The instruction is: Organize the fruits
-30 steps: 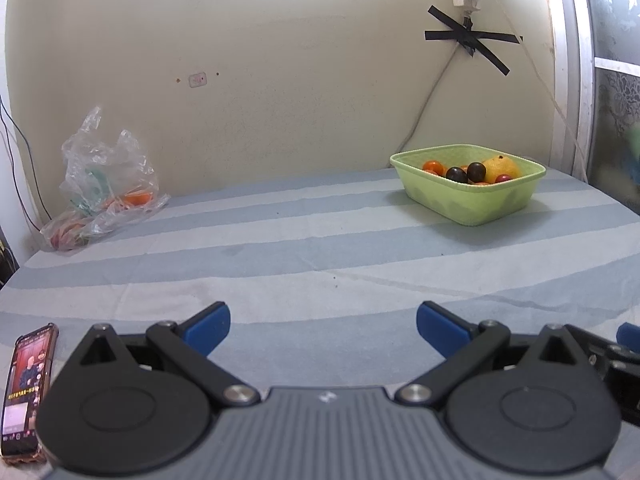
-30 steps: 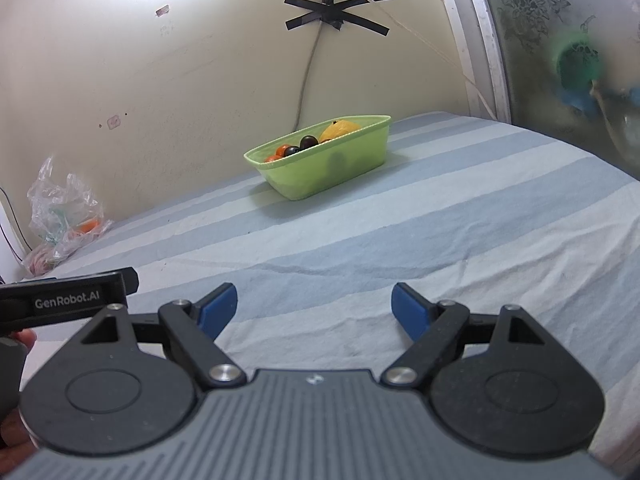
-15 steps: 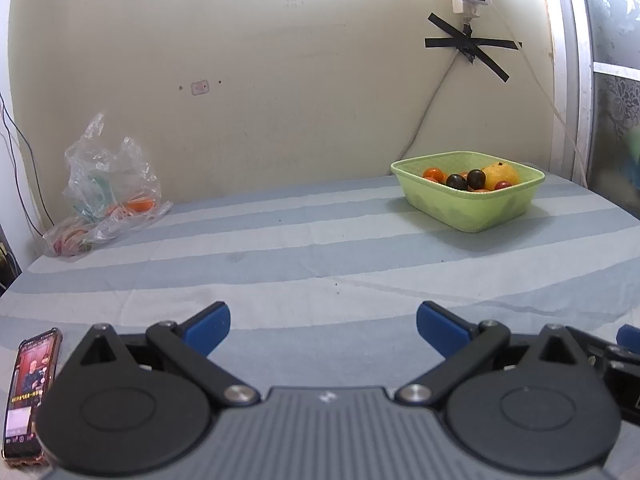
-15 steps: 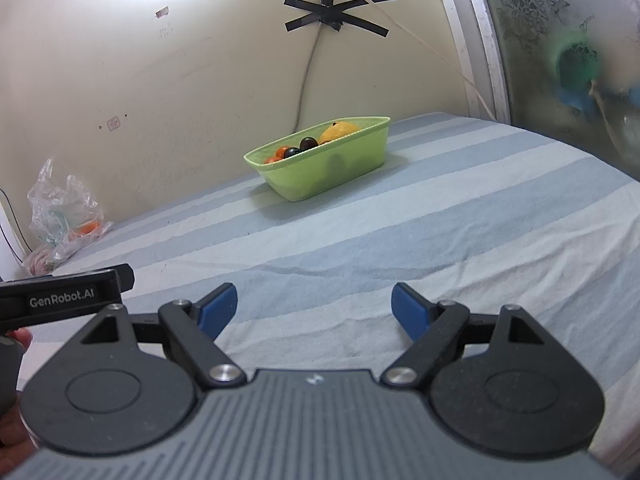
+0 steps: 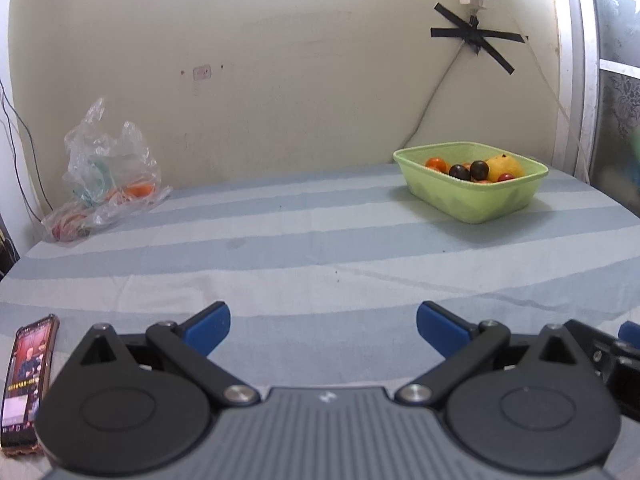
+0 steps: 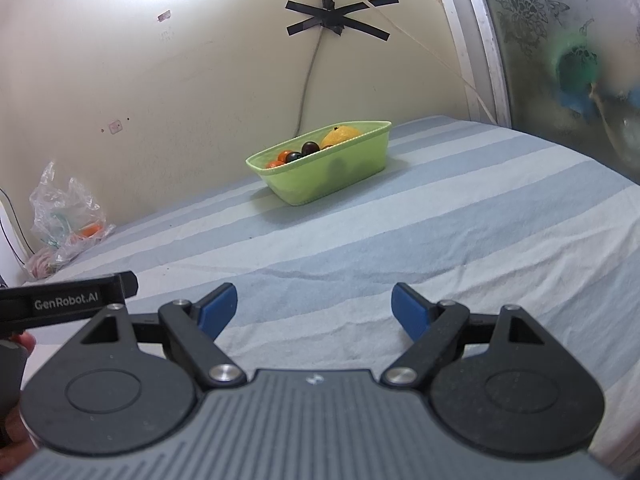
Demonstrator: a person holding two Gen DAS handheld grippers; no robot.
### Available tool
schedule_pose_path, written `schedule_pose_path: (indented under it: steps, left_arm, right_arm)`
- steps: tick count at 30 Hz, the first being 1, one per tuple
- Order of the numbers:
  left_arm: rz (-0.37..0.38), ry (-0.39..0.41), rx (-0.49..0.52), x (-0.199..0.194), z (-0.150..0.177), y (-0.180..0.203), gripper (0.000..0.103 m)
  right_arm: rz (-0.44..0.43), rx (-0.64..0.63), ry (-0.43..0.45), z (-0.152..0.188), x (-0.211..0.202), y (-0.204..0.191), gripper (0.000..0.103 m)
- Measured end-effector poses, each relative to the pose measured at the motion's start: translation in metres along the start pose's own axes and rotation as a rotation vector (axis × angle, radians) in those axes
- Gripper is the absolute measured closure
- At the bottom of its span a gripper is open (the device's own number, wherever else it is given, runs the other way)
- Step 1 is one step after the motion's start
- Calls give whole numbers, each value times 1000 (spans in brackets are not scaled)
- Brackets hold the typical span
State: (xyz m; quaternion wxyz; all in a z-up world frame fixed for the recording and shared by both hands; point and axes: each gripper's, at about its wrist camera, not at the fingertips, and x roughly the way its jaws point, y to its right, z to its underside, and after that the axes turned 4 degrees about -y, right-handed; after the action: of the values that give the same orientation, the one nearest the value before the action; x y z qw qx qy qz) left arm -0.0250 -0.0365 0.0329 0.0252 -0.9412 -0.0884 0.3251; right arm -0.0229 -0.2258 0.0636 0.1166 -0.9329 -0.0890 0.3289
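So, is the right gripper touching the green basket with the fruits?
Apart. The right wrist view shows the right gripper open and empty, with a wide stretch of striped cloth between its fingertips and the green basket.

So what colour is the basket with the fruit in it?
Light green basket, clearest in the right wrist view.

The basket of fruits sits toward the bed's far right corner by the wall; the plastic bag lies at its far left corner; the phone lies at its near left edge.
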Motion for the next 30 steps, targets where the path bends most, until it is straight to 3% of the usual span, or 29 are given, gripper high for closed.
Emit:
schedule_pose_path:
  steps: [10,30]
  left_arm:
    - [-8,-60,-18,8,2,0,0]
    - [2,-64,33,4,6,15,0]
  right_arm:
    - [0,5,7,1,-1,0,17]
    - [-2,33,8,1,-3,6,17]
